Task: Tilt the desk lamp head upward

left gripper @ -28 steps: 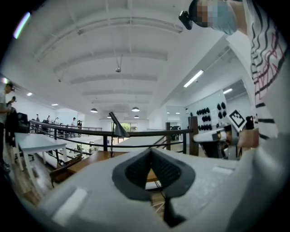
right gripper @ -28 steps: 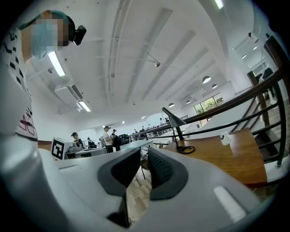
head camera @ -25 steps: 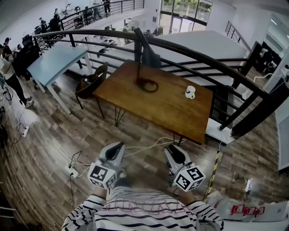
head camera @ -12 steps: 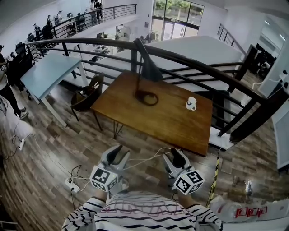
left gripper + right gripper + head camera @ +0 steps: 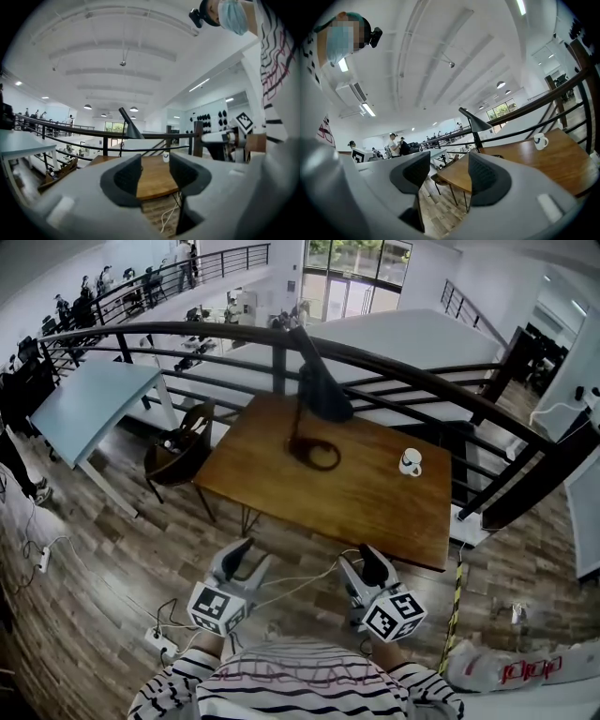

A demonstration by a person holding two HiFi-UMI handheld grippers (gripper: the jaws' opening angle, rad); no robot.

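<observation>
While short of the brown wooden table (image 5: 375,498), keep both claws spread for the approach. Note the left gripper (image 5: 248,559) low in the head view, jaws parted and just opened wider, holding nothing, with only floor and a white cable (image 5: 171,215) visible through the gap. Note the same of the right gripper (image 5: 364,566): jaws just opened, apart, empty. Find the black desk lamp with the cone-shaped head (image 5: 323,395) toward the far edge of the table, near the dark metal railing (image 5: 441,367), with its ring base flat on the wood, thin stem upright and cone sloping downward. Expect no contact yet; lamp well apart from both claws, with floor and bare tabletop between. Judge the step in hand as the reach. To do it well, probably steady the ring base or the stem with one claw and bring the other under the cone's lower rim. Then close gently and raise the rim in an arc about the joint at the stem's top — never a straight pull, for fear of tipping a light-looking lamp. Steer clear of the small white mug (image 5: 410,462) to the lamp's right — and of the railing behind.
</observation>
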